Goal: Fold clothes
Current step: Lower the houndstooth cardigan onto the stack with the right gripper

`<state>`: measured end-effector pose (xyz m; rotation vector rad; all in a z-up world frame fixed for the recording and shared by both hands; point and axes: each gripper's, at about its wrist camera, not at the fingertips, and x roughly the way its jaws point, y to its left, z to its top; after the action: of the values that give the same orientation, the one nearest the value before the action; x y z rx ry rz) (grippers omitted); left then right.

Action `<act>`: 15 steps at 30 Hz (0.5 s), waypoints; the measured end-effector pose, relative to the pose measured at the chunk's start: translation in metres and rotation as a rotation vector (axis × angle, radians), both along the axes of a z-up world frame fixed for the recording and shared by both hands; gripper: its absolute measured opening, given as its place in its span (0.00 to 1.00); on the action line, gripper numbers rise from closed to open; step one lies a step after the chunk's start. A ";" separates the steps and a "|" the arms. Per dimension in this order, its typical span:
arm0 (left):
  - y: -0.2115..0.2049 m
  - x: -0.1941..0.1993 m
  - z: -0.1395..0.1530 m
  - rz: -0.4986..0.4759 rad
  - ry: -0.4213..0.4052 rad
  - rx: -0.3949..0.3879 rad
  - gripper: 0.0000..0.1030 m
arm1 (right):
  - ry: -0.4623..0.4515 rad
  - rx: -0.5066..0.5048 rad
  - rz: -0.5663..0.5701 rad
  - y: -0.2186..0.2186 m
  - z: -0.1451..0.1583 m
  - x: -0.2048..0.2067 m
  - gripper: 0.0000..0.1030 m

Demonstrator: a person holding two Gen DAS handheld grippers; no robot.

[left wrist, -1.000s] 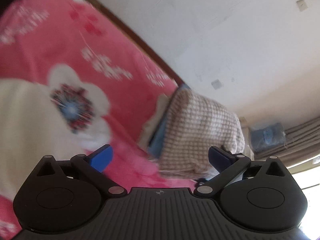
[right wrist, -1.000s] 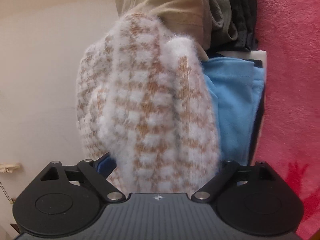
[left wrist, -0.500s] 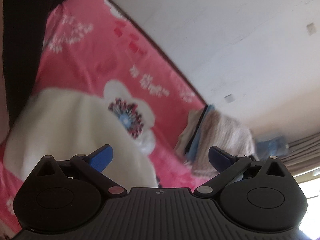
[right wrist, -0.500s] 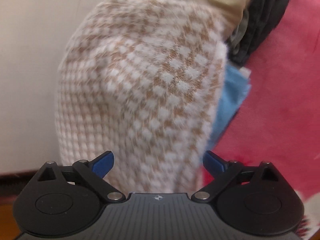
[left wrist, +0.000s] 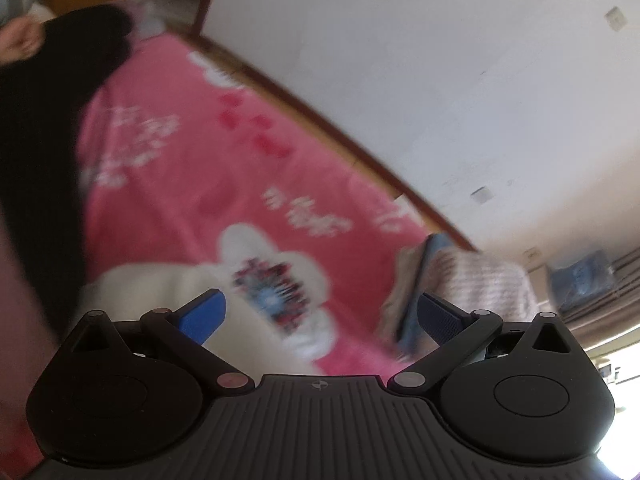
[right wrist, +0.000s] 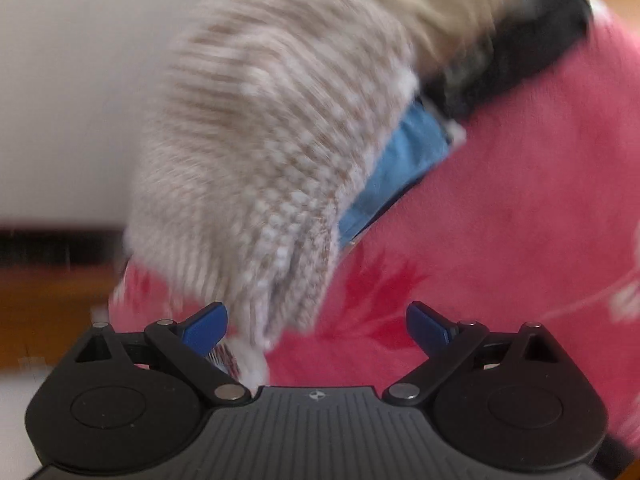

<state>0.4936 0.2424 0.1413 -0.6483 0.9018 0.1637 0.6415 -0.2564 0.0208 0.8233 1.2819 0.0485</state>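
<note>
A fuzzy beige-and-white checked sweater (right wrist: 264, 152) lies folded on top of a pile with a blue garment (right wrist: 396, 172) under it, on the pink blanket (right wrist: 500, 220). My right gripper (right wrist: 316, 324) is open just in front of the sweater, holding nothing. In the left wrist view the same pile (left wrist: 472, 284) sits far right. My left gripper (left wrist: 320, 316) is open and empty above a cream-white garment (left wrist: 160, 288) lying on the pink blanket (left wrist: 192, 168).
Tan and black clothes (right wrist: 480, 20) are stacked behind the sweater. A person in black (left wrist: 44, 128) stands at the left of the bed. A wooden bed edge (left wrist: 320, 120) runs along the white wall (left wrist: 440, 60). Curtains (left wrist: 608, 292) hang far right.
Both grippers have pulled back from the pile. The right gripper has let go of the checked sweater and opened. The left view has swung toward the cream garment and the person.
</note>
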 end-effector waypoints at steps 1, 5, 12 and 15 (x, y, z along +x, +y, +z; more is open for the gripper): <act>-0.012 0.012 0.000 -0.002 -0.013 0.004 1.00 | -0.048 -0.026 0.051 -0.006 0.010 0.005 0.96; -0.073 0.049 -0.014 0.006 -0.030 0.009 1.00 | -0.234 -0.129 0.253 -0.037 0.041 0.034 0.96; -0.141 0.108 -0.064 0.071 -0.041 -0.094 1.00 | -0.481 -0.138 0.508 -0.063 0.040 0.142 0.97; -0.149 0.131 -0.088 0.089 -0.061 -0.100 1.00 | -0.582 -0.120 0.612 -0.068 0.038 0.188 0.98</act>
<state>0.6242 0.0930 0.0537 -0.7831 0.8267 0.1784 0.8299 -0.3245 0.0591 0.2521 0.9229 0.6479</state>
